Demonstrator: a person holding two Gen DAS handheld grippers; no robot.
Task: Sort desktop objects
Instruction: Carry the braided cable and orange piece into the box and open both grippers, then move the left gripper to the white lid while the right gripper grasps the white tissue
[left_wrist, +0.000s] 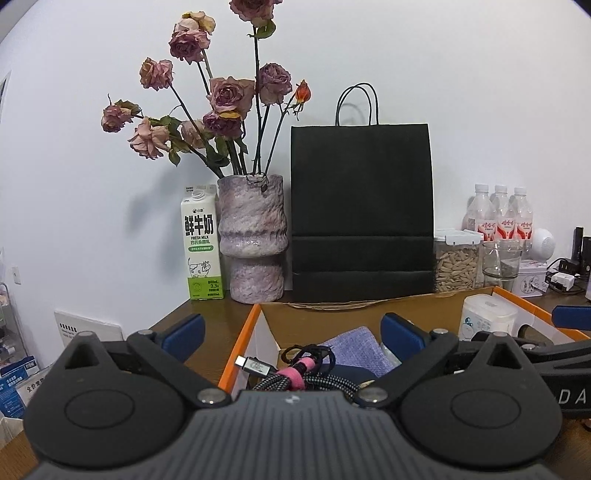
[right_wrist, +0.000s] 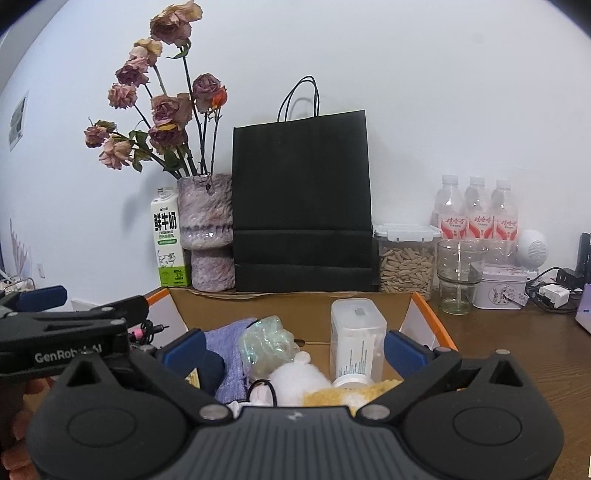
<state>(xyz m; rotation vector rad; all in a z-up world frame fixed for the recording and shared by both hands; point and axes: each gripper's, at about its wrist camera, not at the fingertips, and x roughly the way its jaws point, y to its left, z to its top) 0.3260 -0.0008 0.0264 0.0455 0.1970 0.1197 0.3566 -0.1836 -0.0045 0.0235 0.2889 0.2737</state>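
1. Desktop objects already sit in the cardboard box (right_wrist: 424, 310) at the front of the bench (right_wrist: 517, 339): a braided cable bundle (left_wrist: 295, 380) with a pink strap, a purple cloth (right_wrist: 232, 354), a crinkled clear wrapper (right_wrist: 266, 343), a white plastic container (right_wrist: 356, 339), a white plush toy (right_wrist: 299, 380) and something yellow and fuzzy just beside it.
2. By that showing, the sorting looks well advanced, though I cannot tell whether the box is the final place for each item.
3. Left tongs (left_wrist: 291, 328) hover over the box's left end with jaws wide and nothing between them; the cable lies just below.
4. Right tongs (right_wrist: 293, 345) hang over the box's middle, also spread wide and empty, with the container near the right finger.
5. Still standing outside the box along the wall: milk carton (right_wrist: 168, 240), vase of dried roses (right_wrist: 207, 232), black paper bag (right_wrist: 301, 206), seed jar (right_wrist: 406, 258), glass cup (right_wrist: 458, 277), three bottles (right_wrist: 476, 218) and a small tin (right_wrist: 502, 288).
6. Whether those count as leftovers is unclear.
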